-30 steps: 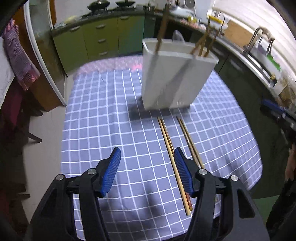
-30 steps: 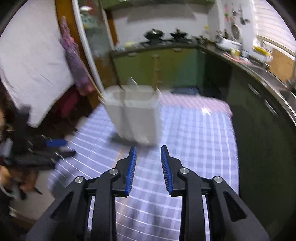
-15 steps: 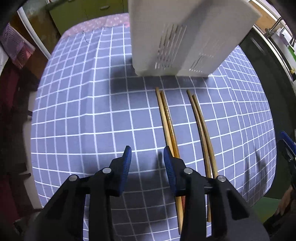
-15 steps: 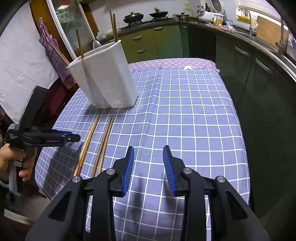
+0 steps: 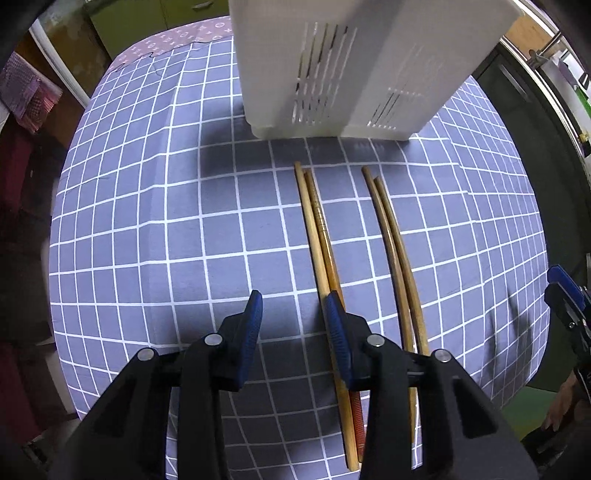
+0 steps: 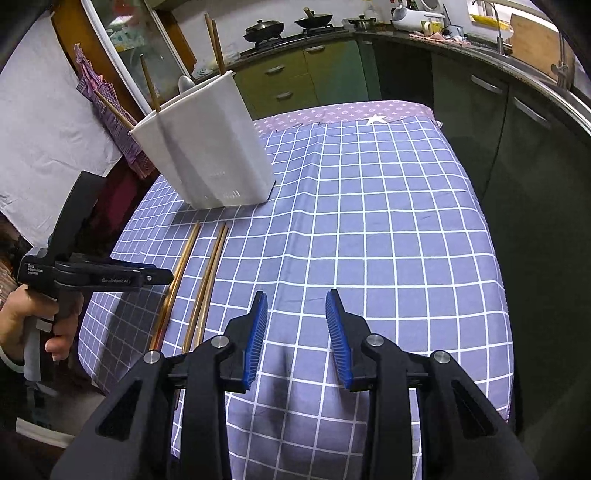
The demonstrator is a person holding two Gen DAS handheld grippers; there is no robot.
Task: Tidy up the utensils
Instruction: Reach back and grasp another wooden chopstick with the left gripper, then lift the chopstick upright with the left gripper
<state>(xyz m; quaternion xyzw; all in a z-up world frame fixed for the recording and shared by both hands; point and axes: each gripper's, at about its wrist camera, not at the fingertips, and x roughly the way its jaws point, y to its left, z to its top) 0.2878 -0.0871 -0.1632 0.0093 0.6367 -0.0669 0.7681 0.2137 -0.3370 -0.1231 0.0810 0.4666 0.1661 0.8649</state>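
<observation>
We held the left gripper [image 5: 294, 314] with its jaws partly open and nothing between them, low over the bench [image 5: 147, 221], which was covered in a blue-grey checked cloth [image 5: 221, 236]. Its right blue pad [image 5: 336, 332] lay over the near pair of chopsticks [image 5: 319, 236] in the left wrist view, though we could not tell whether it touched them. That pair lay side by side on the cloth, running away from us toward the white utensil holder [image 5: 354, 62]. Just to its right lay a second pair of chopsticks [image 5: 393, 243], darker and likewise parallel, apart from the first pair. The far tips of both pairs stopped just short of the holder's base.

Our right gripper [image 6: 296, 325] had its jaws about equally open and empty, hovering above bare cloth to the right of the chopsticks. From the right wrist view, the two pairs [image 6: 207, 273] lay to the left of the jaws, and the left gripper showed from the side at the bench's left edge, held in a hand [image 6: 33, 325].

The holder stood upright near the far left part of the bench, with several chopsticks [image 6: 216, 40] and a spoon [image 6: 184, 85] standing in it. Beyond the bench we saw green kitchen cabinets [image 6: 295, 77] and a stove with pans [image 6: 264, 27].
</observation>
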